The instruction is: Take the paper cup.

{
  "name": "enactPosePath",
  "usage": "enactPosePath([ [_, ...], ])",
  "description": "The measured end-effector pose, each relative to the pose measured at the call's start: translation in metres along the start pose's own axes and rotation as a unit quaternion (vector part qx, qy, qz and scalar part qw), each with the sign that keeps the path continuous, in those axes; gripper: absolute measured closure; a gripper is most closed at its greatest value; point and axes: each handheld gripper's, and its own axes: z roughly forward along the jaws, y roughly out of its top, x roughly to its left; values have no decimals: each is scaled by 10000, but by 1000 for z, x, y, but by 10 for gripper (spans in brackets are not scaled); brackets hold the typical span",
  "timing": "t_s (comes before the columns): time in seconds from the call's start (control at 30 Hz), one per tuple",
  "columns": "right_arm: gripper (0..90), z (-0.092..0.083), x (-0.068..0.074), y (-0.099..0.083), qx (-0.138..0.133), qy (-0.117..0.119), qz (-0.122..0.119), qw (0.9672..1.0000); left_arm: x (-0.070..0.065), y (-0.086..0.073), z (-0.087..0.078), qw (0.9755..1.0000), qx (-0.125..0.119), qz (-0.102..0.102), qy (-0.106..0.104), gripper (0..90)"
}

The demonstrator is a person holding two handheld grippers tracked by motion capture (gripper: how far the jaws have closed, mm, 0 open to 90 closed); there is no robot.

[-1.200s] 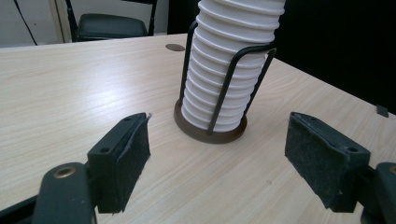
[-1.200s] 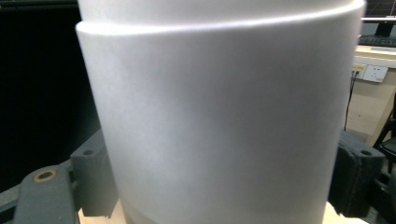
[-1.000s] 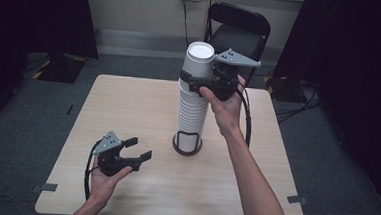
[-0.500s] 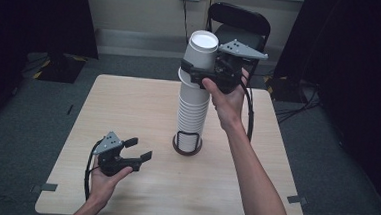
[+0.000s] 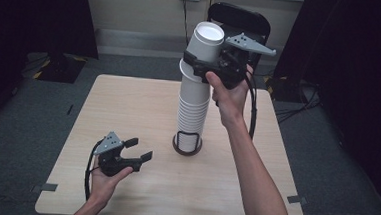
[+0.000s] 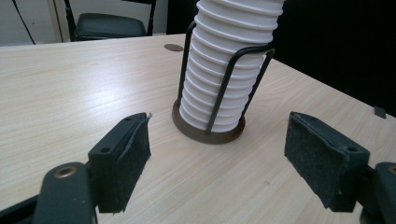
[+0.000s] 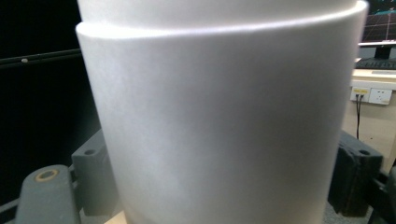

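A tall stack of white paper cups (image 5: 193, 107) stands in a black wire holder (image 5: 187, 143) on a round base near the table's middle. High over that stack my right gripper (image 5: 206, 63) is shut on the top white cup (image 5: 205, 41), lifted and tilted partly out of the stack. The same cup (image 7: 219, 116) sits squeezed between the two black pads in the right gripper view. My left gripper (image 5: 138, 150) rests low at the front left, open, holding nothing. Its pads (image 6: 126, 163) frame the stack's lower part (image 6: 224, 79) and the holder (image 6: 208, 128), which stand a short way ahead.
The wooden table (image 5: 128, 108) has bare room left of the stack. A black chair (image 5: 243, 23) stands behind the far edge, dark curtains at both sides. Cables trail on the floor at right (image 5: 298, 109). Tape marks sit near the front corners (image 5: 297, 199).
My right gripper has risen and tipped with the top cup, pulling it farther up out of the stack. The left gripper has stayed in place, open.
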Motion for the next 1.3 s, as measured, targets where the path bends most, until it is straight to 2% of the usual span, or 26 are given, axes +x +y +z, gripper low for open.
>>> enactPosePath([
  [0.23, 159, -6, -4, 6, -137, 67, 252, 9996, 0, 0, 0, 10000, -3, -9, -3, 222],
  [0.27, 160, -10, -6, 7, -208, 89, 354, 9991, 0, 0, 0, 10000, -2, -5, 0, 222],
  [0.4, 161, -15, -8, 11, -290, 49, 384, 9988, 0, 0, 1, 10000, 12, 2, -2, 222],
  [0.67, 162, -22, -9, 13, -287, -3, 334, 9990, -1, 0, 1, 10000, 21, 10, 8, 223],
  [0.83, 162, -31, -10, 15, -271, -79, 202, 9994, 0, 0, 2, 9999, 40, -59, -108, 221],
  [0.97, 162, -43, -13, 17, -286, -154, 212, 9992, -2, 0, 3, 10000, 29, -45, -54, 202],
  [1.17, 162, -53, -17, 16, -261, -273, 200, 9991, -3, 0, 2, 9998, 31, 129, 154, 220],
  [1.3, 162, -62, -21, 12, -282, -333, 224, 9988, -3, -1, 2, 9998, 27, 106, 169, 220],
])
